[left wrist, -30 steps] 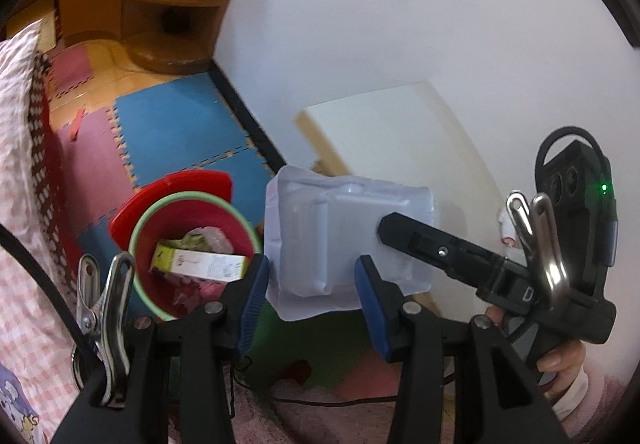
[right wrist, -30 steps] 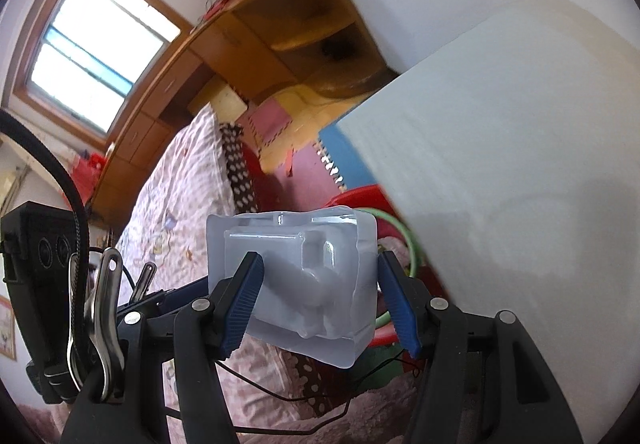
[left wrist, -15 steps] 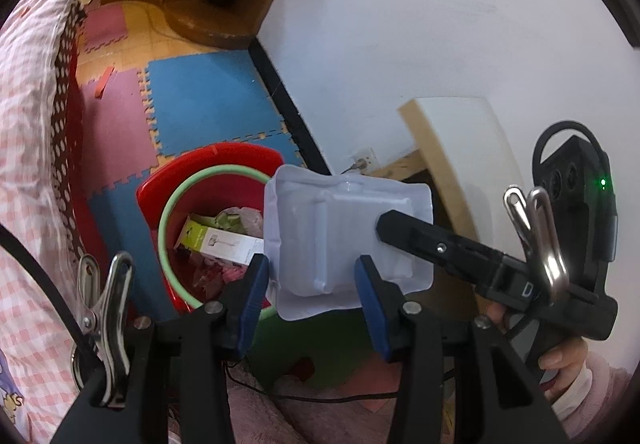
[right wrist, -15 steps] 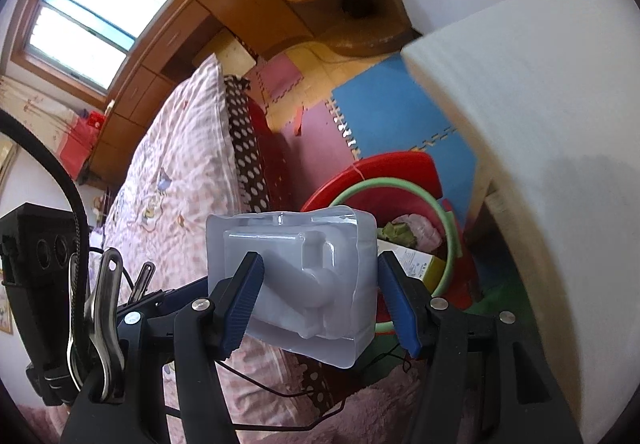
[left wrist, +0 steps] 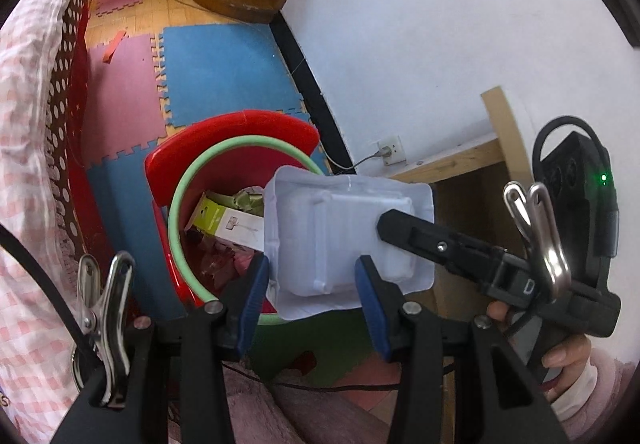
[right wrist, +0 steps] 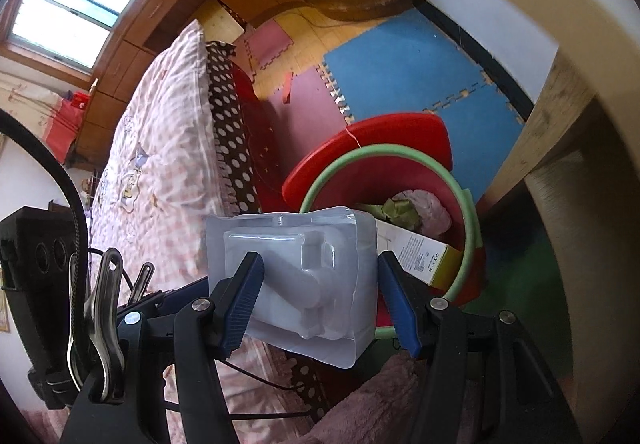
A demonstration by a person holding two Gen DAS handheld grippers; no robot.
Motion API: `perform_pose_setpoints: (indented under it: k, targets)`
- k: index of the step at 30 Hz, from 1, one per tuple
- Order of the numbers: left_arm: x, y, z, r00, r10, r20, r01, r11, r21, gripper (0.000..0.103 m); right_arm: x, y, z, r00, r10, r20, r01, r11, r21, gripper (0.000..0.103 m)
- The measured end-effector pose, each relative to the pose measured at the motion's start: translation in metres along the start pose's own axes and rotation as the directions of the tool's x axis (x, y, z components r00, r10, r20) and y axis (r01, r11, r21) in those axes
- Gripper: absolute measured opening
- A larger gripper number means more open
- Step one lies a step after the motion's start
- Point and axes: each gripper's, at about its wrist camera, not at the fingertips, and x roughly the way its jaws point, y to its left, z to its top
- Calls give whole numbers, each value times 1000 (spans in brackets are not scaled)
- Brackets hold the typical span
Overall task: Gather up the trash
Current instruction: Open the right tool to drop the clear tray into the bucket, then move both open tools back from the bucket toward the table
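A clear plastic blister tray (left wrist: 340, 228) hangs in the air over the near rim of a red bin with a green rim (left wrist: 180, 204). My left gripper (left wrist: 312, 272) is shut on the tray's lower part, blue pads against both sides. My right gripper (right wrist: 320, 276) is shut on the same tray (right wrist: 292, 244) across its width; one of its black fingers (left wrist: 420, 240) shows pressed on the tray's right side. The bin (right wrist: 468, 212) holds a white and yellow-green box (right wrist: 420, 256) and crumpled wrappers. The left gripper's fingers (right wrist: 168, 296) reach in behind the tray.
A bed with a pink checked quilt (right wrist: 160, 144) runs along the left. Blue and pink foam mats (left wrist: 224, 72) cover the floor beyond the bin. A pale wooden table (right wrist: 560, 104) stands close on the right. A wall socket (left wrist: 390, 150) sits low on the white wall.
Both grippers have come down together with the tray still held. The bin has grown larger in both views and now lies right behind the tray.
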Motion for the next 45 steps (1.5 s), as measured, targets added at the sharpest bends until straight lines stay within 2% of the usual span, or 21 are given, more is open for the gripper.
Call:
perform_pose_setpoints:
  k: [19,31,45]
  targets:
    - [65,29,16,997,-6,-79,4,1000,-27,44,47,-21,15,997,-64,-52,65,998,12,61]
    - [73,31,18,994,33,-102,-36,999,-21,45,47,-15,20,992,-125,-22,124,991,-53,61]
    - [55,18,11,988,139,-64,-139,990,-2,46,22,4,13,991,-133,22,135,985,-111,61]
